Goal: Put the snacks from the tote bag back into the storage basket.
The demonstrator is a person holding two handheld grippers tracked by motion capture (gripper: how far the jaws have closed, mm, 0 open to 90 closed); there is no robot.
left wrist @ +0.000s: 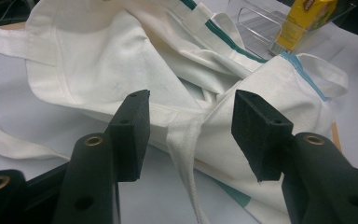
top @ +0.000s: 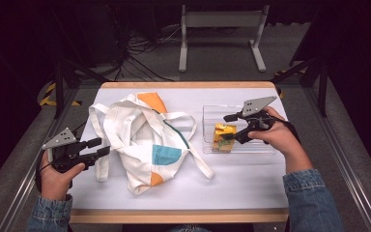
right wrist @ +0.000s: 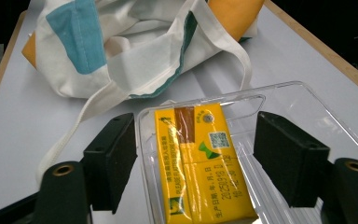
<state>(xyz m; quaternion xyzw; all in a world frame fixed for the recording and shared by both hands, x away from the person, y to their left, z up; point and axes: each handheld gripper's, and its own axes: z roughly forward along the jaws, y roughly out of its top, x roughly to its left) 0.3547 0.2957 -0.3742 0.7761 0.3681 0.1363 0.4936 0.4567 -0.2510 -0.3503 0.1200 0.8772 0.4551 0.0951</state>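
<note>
A white tote bag (top: 140, 140) with orange and teal patches lies crumpled on the left half of the table. To its right, a yellow drink carton (top: 221, 142) lies in a clear plastic tray (top: 256, 147). My right gripper (top: 230, 127) hovers open over the tray's left end. In the right gripper view its jaws (right wrist: 196, 135) stand wide on either side of the carton (right wrist: 200, 177) without touching it. My left gripper (top: 101, 146) is open at the bag's left edge. In the left gripper view a strap of the bag (left wrist: 121, 70) hangs between the spread jaws (left wrist: 191, 121), untouched.
The white tabletop (top: 251, 183) has a wooden rim at front and back. The bag's long straps trail toward the tray and toward the left gripper. Behind the table a white metal stand (top: 222, 29) and cables sit on the floor.
</note>
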